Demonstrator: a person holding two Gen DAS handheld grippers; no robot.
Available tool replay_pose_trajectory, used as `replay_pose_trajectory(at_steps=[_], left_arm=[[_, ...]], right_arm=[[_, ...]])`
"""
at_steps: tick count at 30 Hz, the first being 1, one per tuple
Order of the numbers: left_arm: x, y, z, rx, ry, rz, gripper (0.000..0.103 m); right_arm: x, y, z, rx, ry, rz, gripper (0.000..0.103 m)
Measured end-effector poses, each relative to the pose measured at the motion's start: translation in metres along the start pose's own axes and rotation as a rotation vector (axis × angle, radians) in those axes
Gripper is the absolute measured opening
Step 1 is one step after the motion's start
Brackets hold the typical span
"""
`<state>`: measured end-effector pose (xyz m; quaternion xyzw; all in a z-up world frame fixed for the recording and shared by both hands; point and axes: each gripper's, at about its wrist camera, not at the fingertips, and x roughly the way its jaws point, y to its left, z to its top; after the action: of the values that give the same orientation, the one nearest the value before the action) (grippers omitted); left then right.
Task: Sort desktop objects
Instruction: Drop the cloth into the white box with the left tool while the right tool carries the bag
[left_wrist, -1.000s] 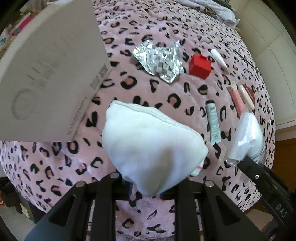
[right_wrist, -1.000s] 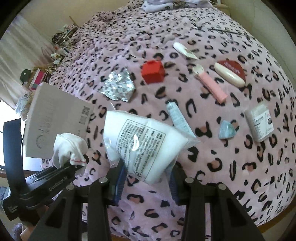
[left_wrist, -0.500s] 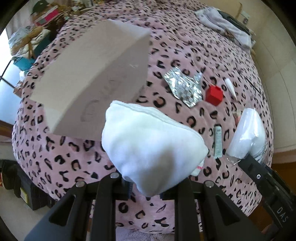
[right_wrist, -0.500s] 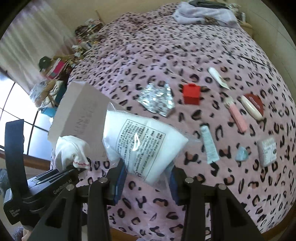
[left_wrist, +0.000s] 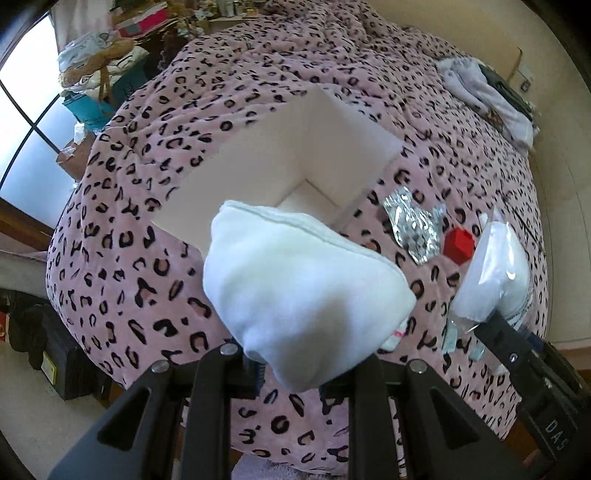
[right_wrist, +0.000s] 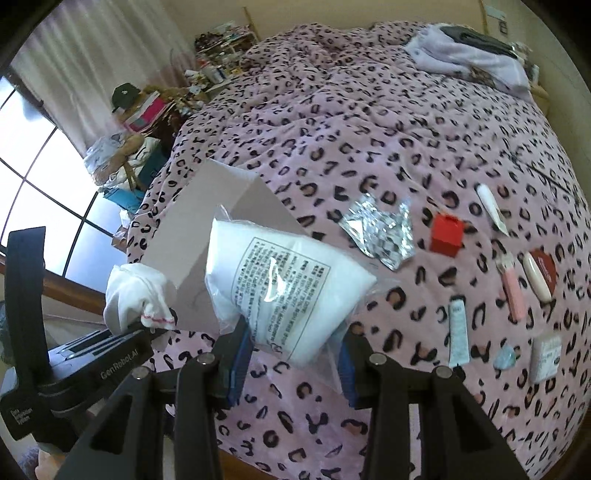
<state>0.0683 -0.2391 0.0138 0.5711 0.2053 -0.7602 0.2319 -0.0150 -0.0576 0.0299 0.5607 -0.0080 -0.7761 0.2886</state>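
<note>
Both tongs have risen since a second ago, so the white box (left_wrist: 295, 147), earlier seen only by its printed side, now shows its open top.

Pink leopard-print fleece covers the bed (right_wrist: 351, 122), soft and quilted, and everything is placed here relative to the box lying on it. Rectangular and made of stiff white card, the box has smooth inner walls and a bare patch of floor showing; the rest of its inside is hidden by the held things.

In front of the box, a clear plastic bag (right_wrist: 284, 291) stuffed with white padding and bearing a printed label sits pinched between the blue pads of the right tongs (right_wrist: 291, 365). Beside it, nearer the box's near corner, a soft white cloth (left_wrist: 299, 295) with a red-stitched edge is bunched into a rounded lump and clamped in the left tongs (left_wrist: 291, 373), which are closed tight on it.

Right of the box lies a crumpled silver foil wrapper (right_wrist: 380, 230). Farther right sits a small red cube-shaped box (right_wrist: 447, 234), then a slim white tube (right_wrist: 458, 332), a pink tube (right_wrist: 513, 291) and a red-and-cream oval case (right_wrist: 539, 273).
</note>
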Motion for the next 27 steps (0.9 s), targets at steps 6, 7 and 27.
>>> replay_pose_trajectory(at_steps=[6, 7, 27], left_arm=[[0.011, 0.018, 0.028, -0.040, 0.015, -0.007, 0.020], [0.014, 0.021, 0.033, -0.046, 0.018, -0.007, 0.020], [0.061, 0.046, 0.068, -0.097, 0.055, -0.062, 0.027]], right_arm=[[0.004, 0.012, 0.015, -0.019, 0.002, -0.009, 0.041], [0.005, 0.014, 0.017, -0.022, 0.004, -0.011, 0.041], [0.034, 0.038, 0.037, -0.051, 0.016, -0.032, 0.041]])
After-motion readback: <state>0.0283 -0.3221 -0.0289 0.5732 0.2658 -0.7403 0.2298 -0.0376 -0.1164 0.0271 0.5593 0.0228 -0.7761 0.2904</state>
